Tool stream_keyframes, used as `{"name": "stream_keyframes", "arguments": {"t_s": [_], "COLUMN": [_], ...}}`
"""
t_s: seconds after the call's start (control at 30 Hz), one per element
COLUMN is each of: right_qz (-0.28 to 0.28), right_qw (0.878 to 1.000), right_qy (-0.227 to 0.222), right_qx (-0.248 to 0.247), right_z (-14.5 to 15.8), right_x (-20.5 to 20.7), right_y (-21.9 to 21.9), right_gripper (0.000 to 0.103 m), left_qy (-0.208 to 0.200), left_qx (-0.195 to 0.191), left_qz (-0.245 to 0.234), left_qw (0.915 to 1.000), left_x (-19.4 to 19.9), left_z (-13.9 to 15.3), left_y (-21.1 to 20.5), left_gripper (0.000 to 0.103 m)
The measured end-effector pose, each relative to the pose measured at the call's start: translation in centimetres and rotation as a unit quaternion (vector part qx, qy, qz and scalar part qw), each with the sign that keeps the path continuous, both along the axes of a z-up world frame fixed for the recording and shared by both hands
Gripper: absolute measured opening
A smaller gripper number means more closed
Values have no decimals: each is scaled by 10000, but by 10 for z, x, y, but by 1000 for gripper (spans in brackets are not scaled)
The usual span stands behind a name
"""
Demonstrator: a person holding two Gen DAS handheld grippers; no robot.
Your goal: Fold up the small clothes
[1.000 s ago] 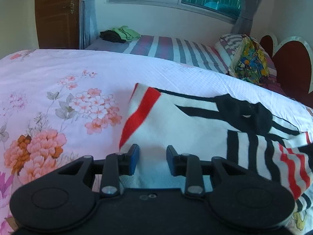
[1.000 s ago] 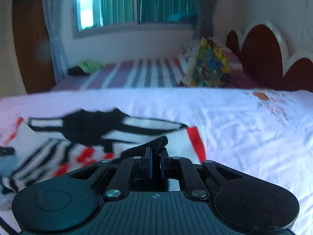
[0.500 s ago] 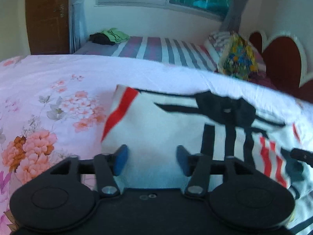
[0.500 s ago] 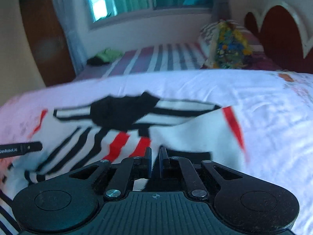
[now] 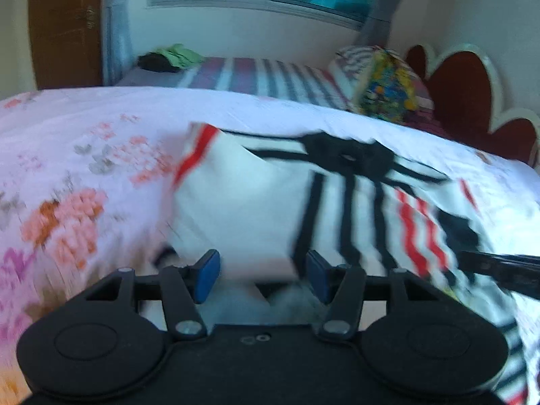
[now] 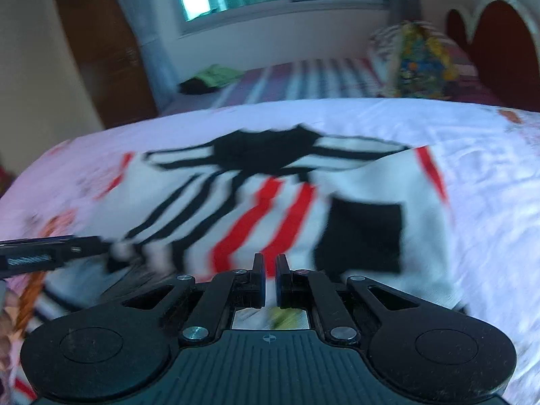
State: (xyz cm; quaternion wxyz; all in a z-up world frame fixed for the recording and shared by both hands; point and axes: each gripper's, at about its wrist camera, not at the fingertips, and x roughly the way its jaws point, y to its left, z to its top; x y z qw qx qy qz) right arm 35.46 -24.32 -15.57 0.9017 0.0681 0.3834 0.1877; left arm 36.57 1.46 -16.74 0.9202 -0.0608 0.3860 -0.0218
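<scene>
So my left tongs point(image 5: 261, 275) stood with their blue pads point(image 5: 206, 275) apart, the jaws having just been closing a little, and the white edge of the striped shirt point(image 5: 256, 202) lay between them without either pad pressing on it (I judged that side of the cloth let go, so it could settle where it was laid). My right tongs point(image 6: 269, 278) were drawn together with only a slit between the jaws; cloth ran right up to their tips, but through the blur I could not tell whether any of it was pinched there.

Just ahead of both tongs the shirt lay spread on the floral bedsheet point(image 5: 84, 155), black collar point(image 6: 266, 150) at the far end and the red and black stripes running back toward me. A white flap with a black patch point(image 6: 362, 234) sat just right of my right tongs, turned in over the stripes, which looked to me like a side fold under way. Beyond that stood the striped second bed point(image 5: 256, 74) and a bright pillow point(image 5: 384, 87).
</scene>
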Motion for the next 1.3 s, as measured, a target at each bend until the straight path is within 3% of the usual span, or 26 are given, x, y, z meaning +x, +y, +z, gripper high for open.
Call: {"name": "stream_keyframes", "arguments": {"t_s": [0.1, 0.23, 0.3, 0.47, 0.6, 0.7, 0.77, 0.87, 1.07, 1.17, 1.23, 1.3], "right_qz": [415, 577, 561, 184, -174, -301, -292, -80, 616, 849, 950, 949], "right_qw": [9991, 9975, 9975, 9980, 9969, 9970, 9976, 9996, 9979, 9960, 9948, 9940], "right_qy": [92, 296, 224, 184, 154, 254, 241, 215, 185, 276, 370, 385], "right_qx": [-14, -287, -354, -576, -754, -673, -579, -163, 119, 80, 27, -382], "right_z": [-8, -32, -37, -41, -43, -39, -32, -20, -10, -14, -19, -28], "right_x": [-16, -25, -29, -41, -55, -58, -64, -75, -94, -106, -117, -128], "right_y": [25, 39, 29, -17, -50, -62, -62, -54, -4, 17, 23, 28], "right_gripper": [5, 5, 5, 5, 5, 5, 5, 5, 5, 5, 5, 5], "left_qy": [211, 370, 293, 362, 317, 376, 444, 420, 442, 496, 570, 738], "left_qx": [-38, 132, 455, 473, 590, 289, 113, 211, 191, 251, 389, 582], "left_qz": [-288, -220, -218, 92, 354, 782, 996, 862, 297, 88, -41, -70], "left_qw": [9994, 9990, 9983, 9982, 9971, 9958, 9940, 9952, 9984, 9984, 9976, 9955], "left_x": [-13, -24, -32, -50, -60, -61, -63, -75, -98, -104, -108, -112], "left_z": [-13, -36, -40, -39, -35, -32, -29, -21, -13, -19, -26, -35], "left_y": [-19, -23, -17, 22, 43, 62, 65, 49, -4, -24, -30, -30], "left_gripper": [54, 53, 56, 56, 37, 17, 15, 34, 47, 49, 57, 67]}}
